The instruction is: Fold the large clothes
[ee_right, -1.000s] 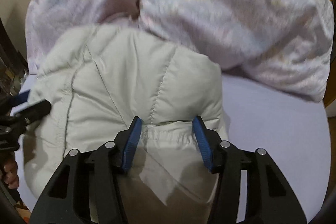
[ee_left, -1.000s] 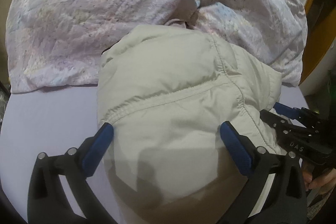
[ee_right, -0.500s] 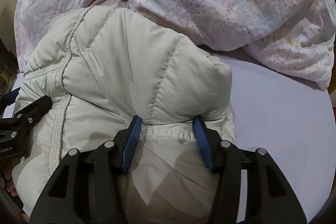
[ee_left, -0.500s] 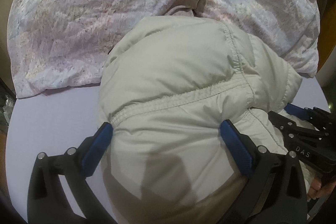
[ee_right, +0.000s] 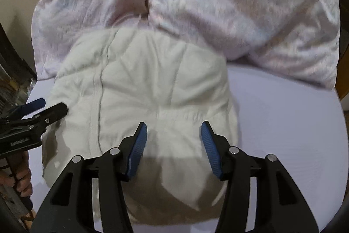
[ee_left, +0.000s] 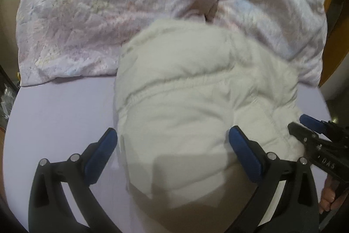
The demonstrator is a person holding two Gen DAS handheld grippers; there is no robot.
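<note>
Motion blur smears the puffy jacket [ee_left: 196,106] and quilt [ee_left: 91,14]; the jacket's near end is hidden behind both jaws.

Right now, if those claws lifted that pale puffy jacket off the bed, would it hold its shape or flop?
Probably flop: the puffy jacket lies bunched in soft folds. It looks quilted and airy, so likely light for its bulk. Its smooth shell may slip, and the bulk bulges between the right claw pads rather than pinching flat.

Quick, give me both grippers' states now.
Left gripper: open wide, puffy jacket between its fingers.
Right gripper: half open, jacket bunched between; grip unclear.
</note>
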